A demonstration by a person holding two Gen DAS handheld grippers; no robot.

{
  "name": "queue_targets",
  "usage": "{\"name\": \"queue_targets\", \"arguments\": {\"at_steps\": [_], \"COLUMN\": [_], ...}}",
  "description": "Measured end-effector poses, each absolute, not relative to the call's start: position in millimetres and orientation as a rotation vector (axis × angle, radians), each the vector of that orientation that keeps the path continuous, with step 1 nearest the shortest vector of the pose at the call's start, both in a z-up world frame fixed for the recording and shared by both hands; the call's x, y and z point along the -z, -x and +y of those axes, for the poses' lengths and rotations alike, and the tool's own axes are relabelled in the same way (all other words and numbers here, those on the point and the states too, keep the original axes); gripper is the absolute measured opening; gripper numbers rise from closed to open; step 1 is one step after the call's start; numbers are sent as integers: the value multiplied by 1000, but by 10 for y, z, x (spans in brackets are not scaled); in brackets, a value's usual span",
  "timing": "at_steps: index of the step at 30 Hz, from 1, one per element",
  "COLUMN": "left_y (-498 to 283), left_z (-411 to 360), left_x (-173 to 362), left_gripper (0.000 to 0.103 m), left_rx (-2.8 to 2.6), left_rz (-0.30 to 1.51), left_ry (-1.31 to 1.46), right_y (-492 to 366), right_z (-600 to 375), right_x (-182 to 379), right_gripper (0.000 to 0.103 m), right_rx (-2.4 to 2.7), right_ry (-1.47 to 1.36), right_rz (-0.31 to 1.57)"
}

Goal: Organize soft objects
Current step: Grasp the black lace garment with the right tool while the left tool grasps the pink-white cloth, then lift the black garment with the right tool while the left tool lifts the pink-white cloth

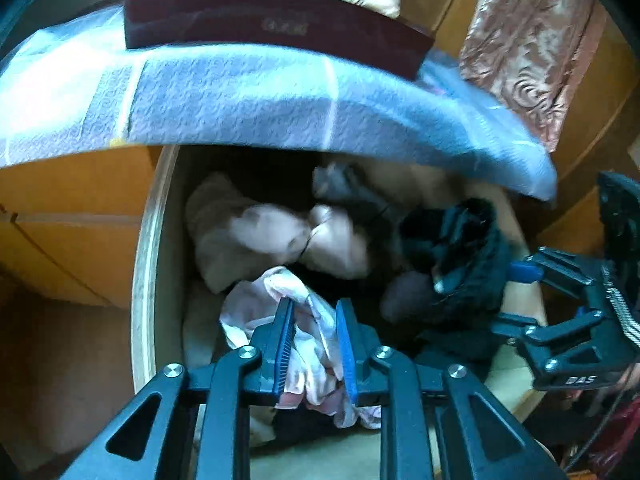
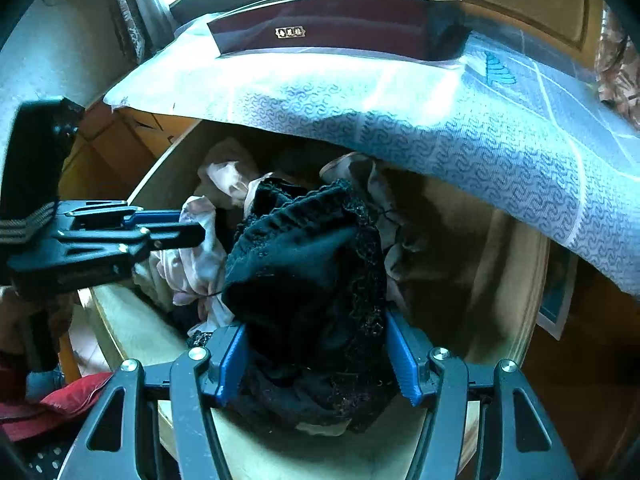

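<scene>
An open wooden drawer (image 1: 146, 260) holds a jumble of soft clothes. My left gripper (image 1: 316, 308) is shut on a pale pink and white cloth (image 1: 316, 344), which bunches between the blue pads at the drawer's near left. My right gripper (image 2: 316, 324) is shut on a black lace garment (image 2: 304, 248), and the pads press its sides as it bulges up between them. In the left wrist view the right gripper (image 1: 508, 296) comes in from the right with the black garment (image 1: 460, 248). The right wrist view shows the left gripper (image 2: 192, 226) on the pink cloth (image 2: 200, 264).
Beige and pink garments (image 1: 256, 236) lie deeper in the drawer. A blue patterned cloth (image 2: 440, 120) hangs over the drawer's far end from the top above, with a dark red box (image 2: 340, 28) on it. Orange wooden cabinet fronts (image 1: 72, 216) flank the drawer.
</scene>
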State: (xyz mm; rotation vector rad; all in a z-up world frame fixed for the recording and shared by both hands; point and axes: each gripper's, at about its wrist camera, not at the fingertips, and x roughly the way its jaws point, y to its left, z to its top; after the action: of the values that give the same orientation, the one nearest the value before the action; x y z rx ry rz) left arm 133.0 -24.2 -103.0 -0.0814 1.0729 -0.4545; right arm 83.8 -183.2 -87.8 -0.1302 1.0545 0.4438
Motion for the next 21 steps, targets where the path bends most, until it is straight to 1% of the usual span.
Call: {"name": "queue_targets", "arguments": {"at_steps": [2,4,6,7,9,15,21], "left_y": [-1341,-1335,-1310,-1308,-1258,-1151,-1029], "left_z": [-268,-325,-393,-409,-417,-330,-325], "left_x": [1017,985,935,947,949,956,829], "left_gripper": [21,25,40,42,43,43,43], "left_rx": [516,579,547,512,431,323,329], "left_rz": [1058,1046,1036,1039,1073,1157,1168], "left_ry": [116,155,92,54,0,-40,-37], "right_y": [-828,-828,-839,-848,-854,-902,-1000], "right_z": [-1826,-1823,-1821,-1826,-1833,-1808,-1730], "right_x": [866,854,847,842,834,880,940], "right_gripper": [63,63,63,63,63,63,63], "right_rx": [-437,-421,-402,-392,-391,-385,-364], "right_ry": [137,148,163,167,165,194,246], "right_rz": [1049,1045,1040,1039,1039,1059,1060]}}
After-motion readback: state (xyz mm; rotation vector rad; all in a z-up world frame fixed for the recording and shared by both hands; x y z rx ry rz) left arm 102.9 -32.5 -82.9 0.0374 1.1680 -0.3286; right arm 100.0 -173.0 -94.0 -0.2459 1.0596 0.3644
